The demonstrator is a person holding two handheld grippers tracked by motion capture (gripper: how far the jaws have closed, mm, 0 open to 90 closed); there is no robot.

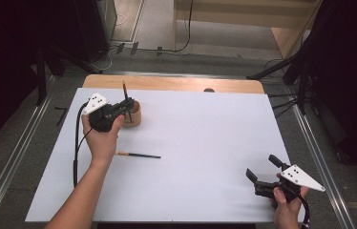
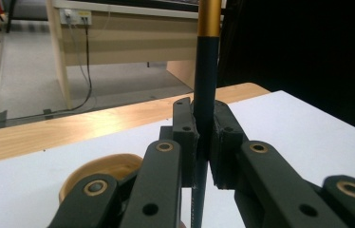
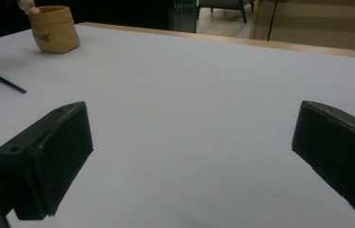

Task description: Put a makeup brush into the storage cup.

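My left gripper (image 1: 127, 103) is shut on a dark brush (image 1: 126, 99) that stands upright over a small tan wooden pot (image 1: 135, 116) at the table's far left. In the left gripper view the brush shaft (image 2: 206, 80), dark with a gold band near the top, is pinched between the gripper's (image 2: 205, 142) pads, and the pot's rim (image 2: 104, 167) shows below to the left. A second brush (image 1: 138, 155) lies flat on the white sheet nearer the person. My right gripper (image 1: 264, 173) rests open at the near right; it (image 3: 192, 152) holds nothing.
A white sheet (image 1: 200, 143) covers the wooden table, whose bare far edge (image 1: 176, 84) shows. In the right gripper view the pot (image 3: 54, 28) and lying brush (image 3: 2, 80) sit far off at upper left. Dark stands and cables flank the table.
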